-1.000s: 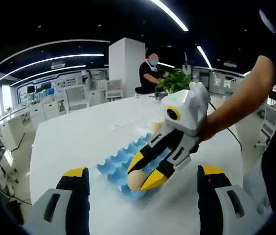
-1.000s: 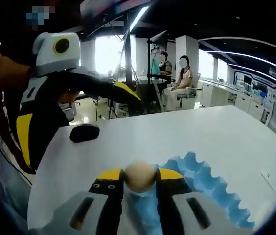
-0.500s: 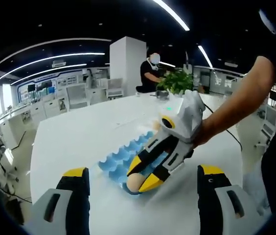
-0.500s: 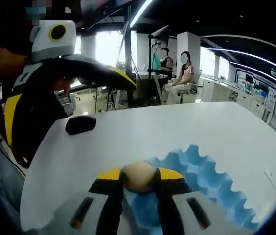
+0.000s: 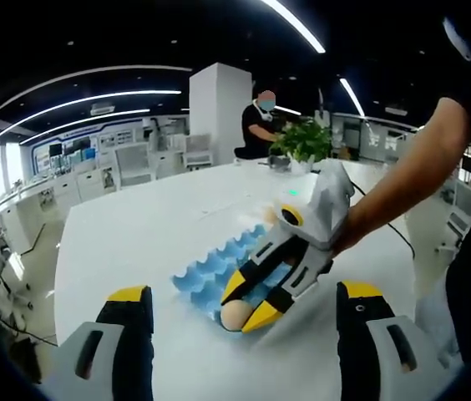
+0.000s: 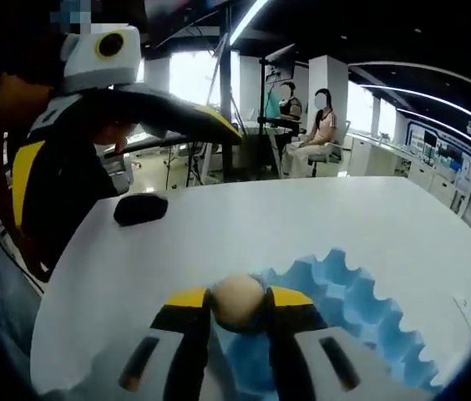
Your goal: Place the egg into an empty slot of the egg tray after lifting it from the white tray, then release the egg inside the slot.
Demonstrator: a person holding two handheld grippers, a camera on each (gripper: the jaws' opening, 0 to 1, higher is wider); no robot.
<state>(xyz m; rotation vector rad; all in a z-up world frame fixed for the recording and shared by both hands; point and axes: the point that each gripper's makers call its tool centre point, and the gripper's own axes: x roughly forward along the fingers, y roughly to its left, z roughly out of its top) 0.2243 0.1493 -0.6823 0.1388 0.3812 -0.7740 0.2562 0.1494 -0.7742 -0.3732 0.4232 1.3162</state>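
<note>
White and broad, the worktop sits in an open office with seated people in the background, and it carries the blue egg tray. We see the right gripper pinching the egg between its yellow-tipped jaws, which are closed on the egg's sides. In the left gripper view the egg sits at the near corner of the egg tray, low over it; we cannot tell whether it already touches a cup. In the right gripper view the egg tray spreads ahead and to the right of the egg, and its visible slots look empty.

The left gripper hangs apart from the tray with its jaws spread wide and nothing between them; in the right gripper view it shows raised above the far side of the worktop, near a dark object lying there.

We judge the step in hand to be the final lowering into a slot. To do it well, we centre the egg over one cup, not over a ridge between cups. We lower it straight down until the cup bears its weight. We then part the jaws slowly and only enough to clear the shell, and we withdraw upward without brushing the egg or dragging the light tray.
</note>
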